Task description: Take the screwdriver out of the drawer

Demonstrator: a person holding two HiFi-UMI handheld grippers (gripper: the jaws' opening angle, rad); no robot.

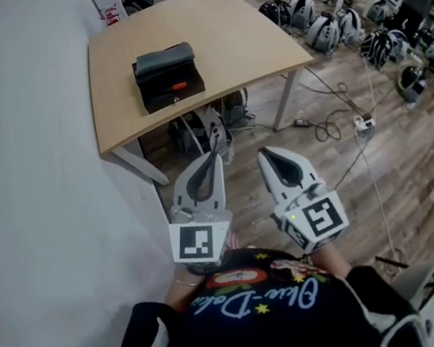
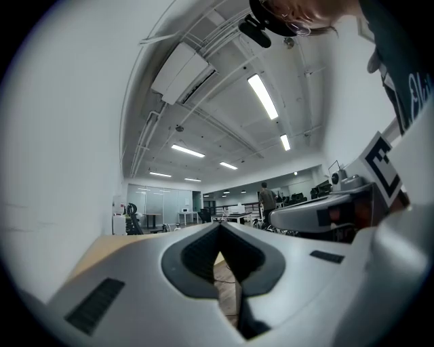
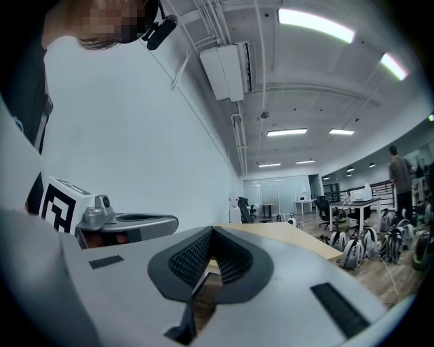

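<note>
Screwdriver (image 1: 179, 86), orange-handled, in boxy black drawer (image 1: 160, 99)

Matt wooden table (image 1: 249, 32), seemingly plastic drawer (image 1: 169, 77)

Open floor (image 1: 406, 150) up to the table (image 1: 246, 36), free top round its drawer box (image 1: 167, 75), wall (image 1: 30, 155) close at left.

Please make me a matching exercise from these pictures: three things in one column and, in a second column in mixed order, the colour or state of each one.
Column one:
1. screwdriver
2. table
3. left gripper

Column two:
A. light wood top
B. jaws together, nothing between them
C. orange handle, lying in the black drawer

Pairs: 1-C, 2-A, 3-B
</note>
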